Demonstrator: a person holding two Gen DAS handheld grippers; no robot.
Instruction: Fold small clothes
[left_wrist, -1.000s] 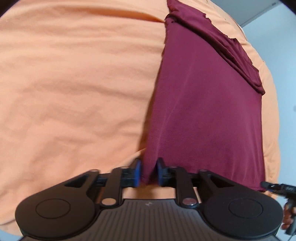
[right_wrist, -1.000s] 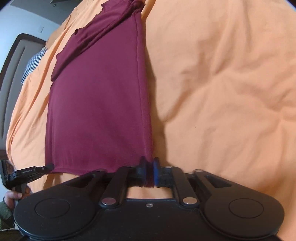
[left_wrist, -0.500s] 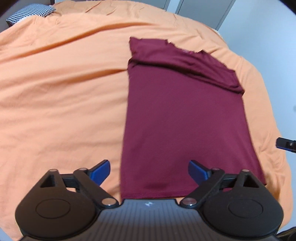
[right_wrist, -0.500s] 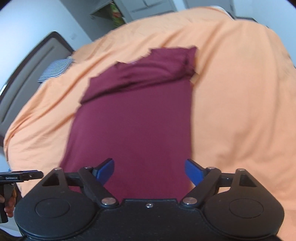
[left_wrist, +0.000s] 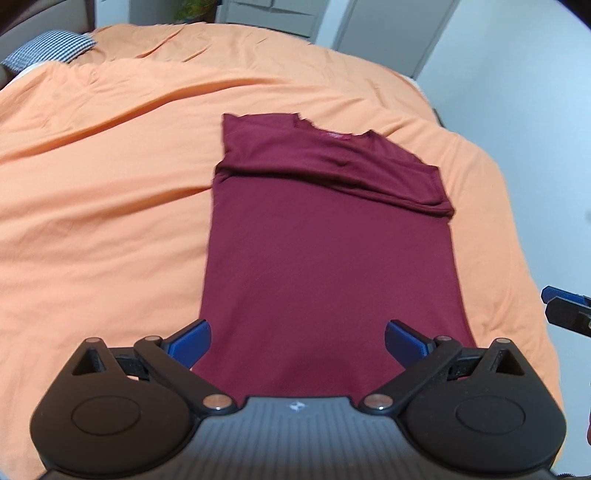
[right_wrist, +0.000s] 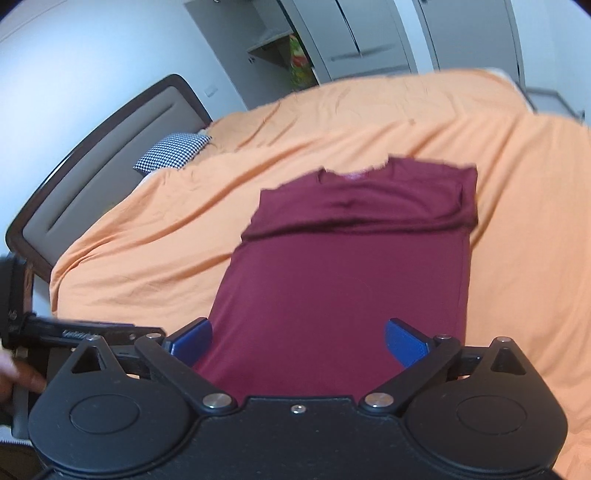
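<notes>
Both hand-held grippers have let go of the shirt's bottom edge and are pulling up and back from it, so more of the bed is showing now than a second ago. The left hand-held gripper (left_wrist: 297, 341) is spread wide open with nothing between its blue fingers (left_wrist: 190, 341). The right hand-held gripper (right_wrist: 297, 341) is wide open and empty too. The dark red shirt (left_wrist: 328, 258) is lying flat on the orange bed cover (left_wrist: 103, 206), right in front of both grippers. Its long way is running straight away from them, with the bottom hem close and the neck far off. Its sleeves are looking tucked in already, and a folded band is lying across the top part. I think the next move is to fold the shirt along its length, so the near hem or the far end is the part to grab. Both grippers are about the same way from the hem, one near each corner. The hem itself is hiding behind the gripper bodies in both views. The right view is blurry, and the checked pillow (right_wrist: 171, 151) is far off by the headboard (right_wrist: 96, 147).
</notes>
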